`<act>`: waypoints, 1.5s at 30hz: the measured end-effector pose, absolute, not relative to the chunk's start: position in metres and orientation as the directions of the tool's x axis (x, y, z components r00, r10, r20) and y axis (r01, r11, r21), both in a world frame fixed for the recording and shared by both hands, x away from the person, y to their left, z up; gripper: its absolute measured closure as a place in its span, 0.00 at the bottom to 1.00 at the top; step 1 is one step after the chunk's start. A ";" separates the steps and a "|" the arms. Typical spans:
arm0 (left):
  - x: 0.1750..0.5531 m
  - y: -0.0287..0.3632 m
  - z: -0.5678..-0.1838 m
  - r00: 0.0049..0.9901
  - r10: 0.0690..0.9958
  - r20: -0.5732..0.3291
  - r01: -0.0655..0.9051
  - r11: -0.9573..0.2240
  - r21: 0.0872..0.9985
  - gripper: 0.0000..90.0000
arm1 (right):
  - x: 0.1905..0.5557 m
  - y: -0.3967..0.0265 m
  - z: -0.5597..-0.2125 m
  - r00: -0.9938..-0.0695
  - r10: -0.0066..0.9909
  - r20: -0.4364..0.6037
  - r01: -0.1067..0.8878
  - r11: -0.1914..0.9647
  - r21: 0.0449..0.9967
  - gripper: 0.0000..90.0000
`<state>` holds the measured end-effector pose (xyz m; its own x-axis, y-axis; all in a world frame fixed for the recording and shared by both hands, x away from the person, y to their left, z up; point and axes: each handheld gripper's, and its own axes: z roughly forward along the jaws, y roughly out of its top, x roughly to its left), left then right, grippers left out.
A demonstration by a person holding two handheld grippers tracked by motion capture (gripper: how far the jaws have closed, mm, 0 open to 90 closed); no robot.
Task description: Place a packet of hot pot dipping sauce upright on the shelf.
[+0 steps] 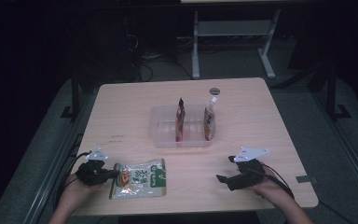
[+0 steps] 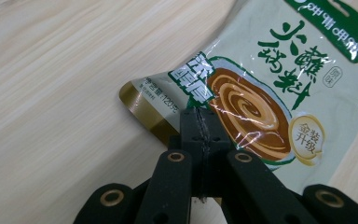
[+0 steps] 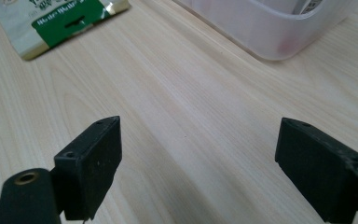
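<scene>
A: While my left tool [image 2: 200, 122] pinches the bottom edge of the sauce packet [image 1: 140, 178], the packet lies flat on the table [image 1: 121, 112] near its front left corner.

B: How do I lift it well?

A: I'd say keep the pinch firm, raise the packet slowly and stand it upright in a free slot of the clear tray [image 1: 156, 122].

B: And the right tool [image 1: 225, 177]?

A: Its jaws stand wide apart, holding nothing.

B: Counts?

A: One packet lying flat, two pouches [image 1: 181, 122] upright in one tray, two tools.
</scene>
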<state>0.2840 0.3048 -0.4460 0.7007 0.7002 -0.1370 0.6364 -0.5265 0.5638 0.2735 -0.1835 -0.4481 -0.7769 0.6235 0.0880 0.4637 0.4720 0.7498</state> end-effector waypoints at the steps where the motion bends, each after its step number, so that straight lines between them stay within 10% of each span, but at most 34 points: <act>1: 0.285 0.299 -0.446 0.710 0.691 -0.138 0.630 -0.534 0.564 1.00 | 0.274 -0.183 -0.448 -0.777 0.623 0.085 0.461 0.472 0.751 0.16; 19: 0.283 0.176 -0.445 0.884 0.444 -0.148 0.446 -0.699 0.559 1.00 | 0.277 -0.186 -0.450 -0.753 0.648 0.115 0.495 0.443 0.747 0.15; 31: 0.300 0.150 -0.439 0.911 0.411 -0.038 0.348 -0.716 0.604 0.41 | 0.279 -0.186 -0.453 -0.762 0.638 0.111 0.493 0.460 0.738 0.15; 45: 0.300 0.144 -0.454 0.915 0.395 -0.079 0.362 -0.719 0.594 0.29 | 0.277 -0.186 -0.446 -0.781 0.615 0.110 0.488 0.490 0.723 0.15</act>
